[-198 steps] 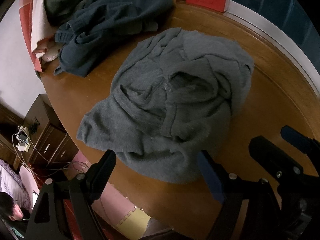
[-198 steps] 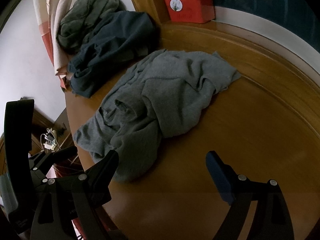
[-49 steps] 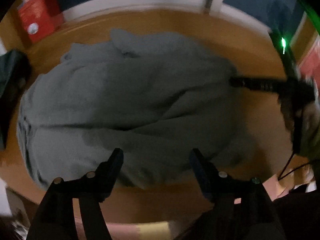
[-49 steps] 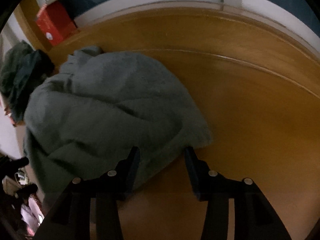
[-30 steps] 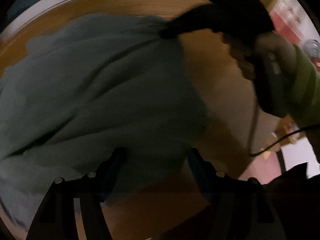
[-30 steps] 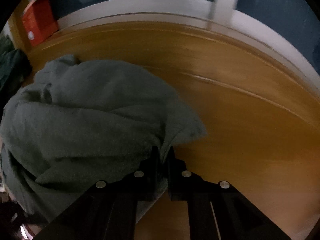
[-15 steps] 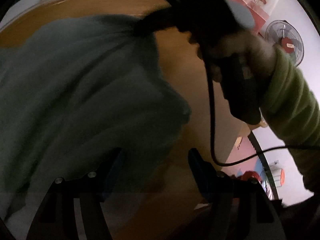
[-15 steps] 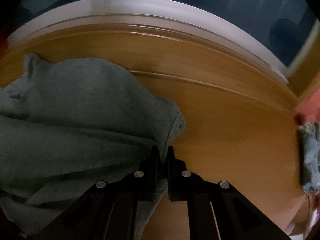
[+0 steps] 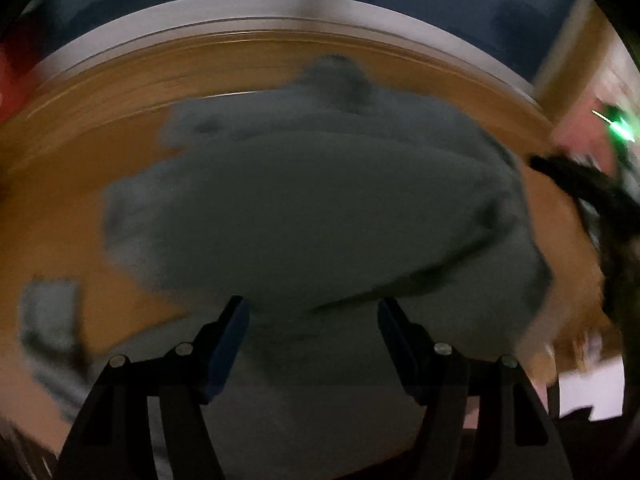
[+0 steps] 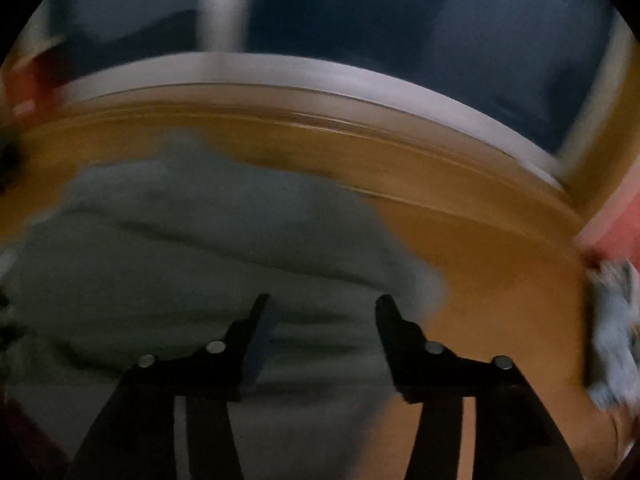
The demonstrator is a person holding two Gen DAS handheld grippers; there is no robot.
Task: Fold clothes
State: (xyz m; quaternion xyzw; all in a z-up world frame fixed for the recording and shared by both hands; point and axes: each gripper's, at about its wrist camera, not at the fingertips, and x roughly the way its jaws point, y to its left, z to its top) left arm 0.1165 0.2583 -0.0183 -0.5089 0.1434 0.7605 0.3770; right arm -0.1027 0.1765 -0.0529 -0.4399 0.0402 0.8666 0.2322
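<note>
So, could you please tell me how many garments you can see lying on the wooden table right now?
1: a grey garment spread across the wooden table, below both tools. Blur is heavy, so others may be out of view.

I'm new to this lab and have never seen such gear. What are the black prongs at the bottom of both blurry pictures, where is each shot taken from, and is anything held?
No robot here: a person holds a two-finger gripper in each hand, with a fisheye camera on each looking along its fingers. One picture shows the left gripper, the other the right gripper. Both look down on a grey garment spread on a round wooden table. Left jaws stand open. Right jaws are opening, with cloth below, not pinched. Nothing is held.
</note>
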